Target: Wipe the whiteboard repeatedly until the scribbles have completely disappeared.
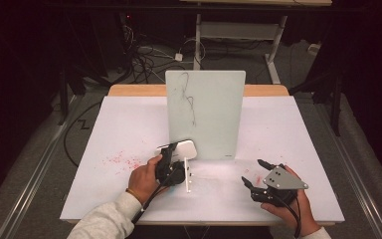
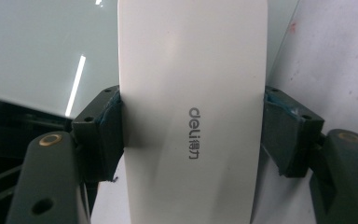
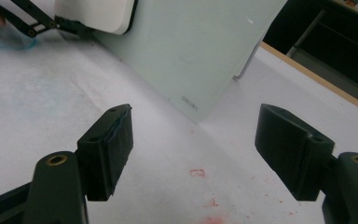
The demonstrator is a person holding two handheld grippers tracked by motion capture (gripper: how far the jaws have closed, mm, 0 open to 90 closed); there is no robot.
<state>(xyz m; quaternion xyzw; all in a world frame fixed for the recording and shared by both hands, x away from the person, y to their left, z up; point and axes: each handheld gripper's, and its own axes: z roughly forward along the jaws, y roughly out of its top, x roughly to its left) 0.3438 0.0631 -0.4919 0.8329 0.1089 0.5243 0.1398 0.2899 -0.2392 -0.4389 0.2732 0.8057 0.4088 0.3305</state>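
Left gripper [image 2: 193, 135] clamps eraser [image 2: 191, 93] (long axis fwd, twd board [image 1: 205, 114]).

One board [image 1: 205, 113], one eraser [image 1: 184, 148], two hand-held grippers [image 1: 169, 158] [image 1: 255, 174]

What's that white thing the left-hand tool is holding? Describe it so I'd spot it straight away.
Find the upright pale green glass board standing mid-table on the white tabletop. At its lower left corner, the left gripper clamps a flat white plastic eraser with rounded corners. Its grey printed "deli" logo and smooth unmarked white face set it apart from the scribbled board.
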